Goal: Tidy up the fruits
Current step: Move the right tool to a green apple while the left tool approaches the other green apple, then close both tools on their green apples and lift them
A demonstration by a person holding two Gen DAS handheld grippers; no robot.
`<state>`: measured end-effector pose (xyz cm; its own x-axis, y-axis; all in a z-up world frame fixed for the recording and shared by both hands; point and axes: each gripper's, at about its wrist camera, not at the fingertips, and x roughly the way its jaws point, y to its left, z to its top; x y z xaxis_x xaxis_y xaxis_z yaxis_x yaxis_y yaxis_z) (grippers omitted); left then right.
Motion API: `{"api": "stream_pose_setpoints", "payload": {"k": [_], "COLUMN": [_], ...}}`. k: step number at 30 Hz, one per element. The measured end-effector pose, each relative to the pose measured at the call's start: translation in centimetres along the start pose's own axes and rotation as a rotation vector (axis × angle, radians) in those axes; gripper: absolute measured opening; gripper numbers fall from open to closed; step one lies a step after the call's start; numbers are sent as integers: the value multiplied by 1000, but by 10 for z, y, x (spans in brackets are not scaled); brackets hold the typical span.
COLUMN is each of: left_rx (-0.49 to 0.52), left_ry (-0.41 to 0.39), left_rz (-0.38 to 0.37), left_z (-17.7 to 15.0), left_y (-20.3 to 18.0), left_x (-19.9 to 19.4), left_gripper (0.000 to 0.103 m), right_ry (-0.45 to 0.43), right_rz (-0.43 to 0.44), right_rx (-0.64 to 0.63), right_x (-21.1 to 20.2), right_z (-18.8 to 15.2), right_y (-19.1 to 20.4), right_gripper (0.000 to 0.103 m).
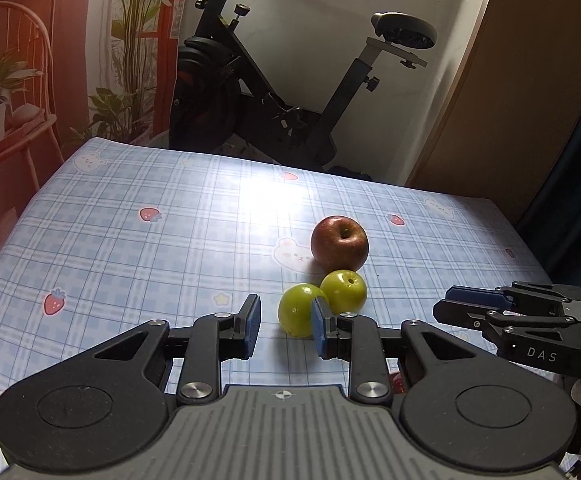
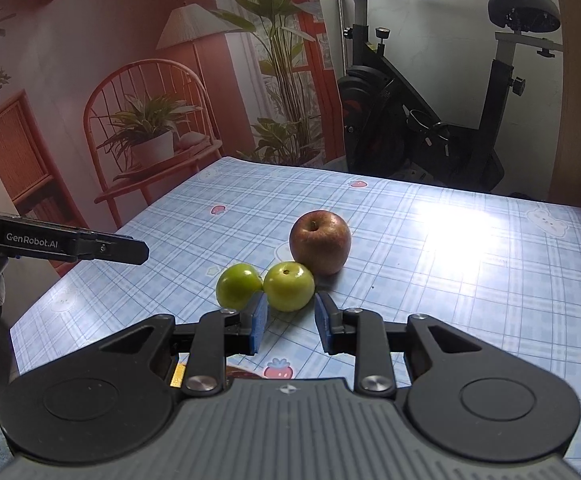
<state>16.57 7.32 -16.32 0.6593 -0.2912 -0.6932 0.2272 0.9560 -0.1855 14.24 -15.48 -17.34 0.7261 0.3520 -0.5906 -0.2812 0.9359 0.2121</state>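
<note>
Firm, smooth, round apple (image 1: 339, 244) and green fruits (image 2: 289, 286) roll easily; grip across their middles. Both jaws together, empty.

1. Your right gripper (image 2: 290, 322) hovered over the counter (image 2: 450, 248), its blue-padded fingers (image 2: 259, 322) drawn in with a gap between them and nothing held.
2. Just beyond the fingers sat a green fruit (image 2: 289, 286), touching a second green fruit (image 2: 237, 285) on its left.
3. A red apple (image 2: 320, 242) stood upright behind them, against the nearer green fruit.
4. Your left gripper (image 2: 130, 251) reached in from the left edge, above the counter and apart from the fruit.
5. An exercise bike (image 2: 430, 120) stood beyond the counter.
</note>
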Motion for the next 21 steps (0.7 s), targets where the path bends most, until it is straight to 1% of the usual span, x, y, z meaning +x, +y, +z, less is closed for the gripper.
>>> {"api": "stream_pose_setpoints", "payload": {"k": [5, 9, 11, 15, 17, 20, 21], "left_rx": [-32, -39, -44, -58, -60, -63, -65], "left_ry": [-8, 5, 14, 36, 45, 50, 53], "left_rz": [7, 2, -3, -13, -18, -24, -27], "left_z": [6, 8, 6, 4, 4, 5, 5], "left_y": [12, 19, 21, 27, 29, 32, 33], "left_x": [13, 22, 26, 34, 36, 39, 40], "left_gripper": [30, 35, 35, 35, 35, 35, 35], "right_ry": [42, 78, 92, 144, 157, 172, 174], "right_rz": [15, 15, 23, 23, 32, 40, 44], "right_rx": [-8, -30, -41, -84, -97, -113, -118], "right_x": [31, 56, 65, 84, 88, 93, 94], "right_z": [10, 18, 21, 20, 19, 17, 17], "right_y": [-10, -10, -7, -3, -3, -5, -5], "right_gripper": [30, 30, 34, 36, 44, 49, 49]}}
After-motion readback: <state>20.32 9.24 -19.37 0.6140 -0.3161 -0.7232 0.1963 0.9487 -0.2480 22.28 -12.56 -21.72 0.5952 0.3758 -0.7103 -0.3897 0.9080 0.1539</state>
